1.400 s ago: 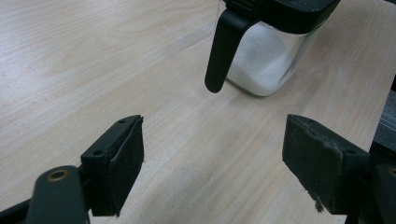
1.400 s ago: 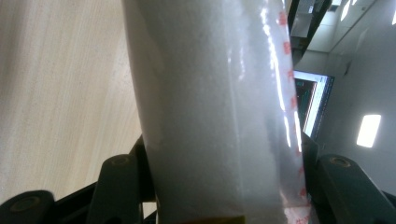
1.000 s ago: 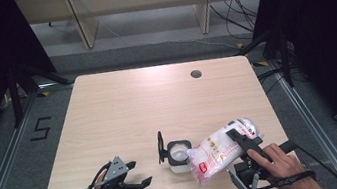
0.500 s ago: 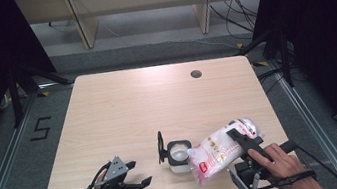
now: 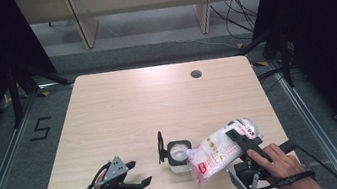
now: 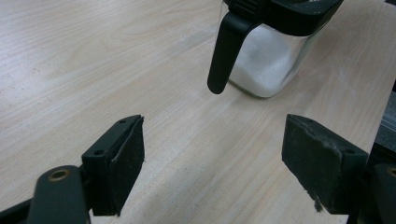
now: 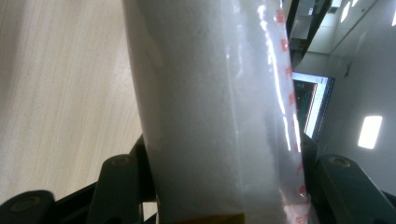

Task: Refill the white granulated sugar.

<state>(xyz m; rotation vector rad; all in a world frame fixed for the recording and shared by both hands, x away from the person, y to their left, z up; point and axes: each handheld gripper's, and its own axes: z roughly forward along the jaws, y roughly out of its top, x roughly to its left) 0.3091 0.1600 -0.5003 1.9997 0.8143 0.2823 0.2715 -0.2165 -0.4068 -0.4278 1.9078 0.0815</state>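
Right gripper point(image 5: 243, 136) clamps the tilted bag point(image 5: 218, 150) lower right, over the jar point(image 5: 178, 154); left gripper point(image 5: 136, 177), lower left, gapes empty.

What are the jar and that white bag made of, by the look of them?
Jar: clear glass or hard plastic, glossy, its white grains showing through, with a black, likely plastic, lid and handle. Bag: thin see-through plastic film, shiny, red print, bulging between the right gripper jaws.
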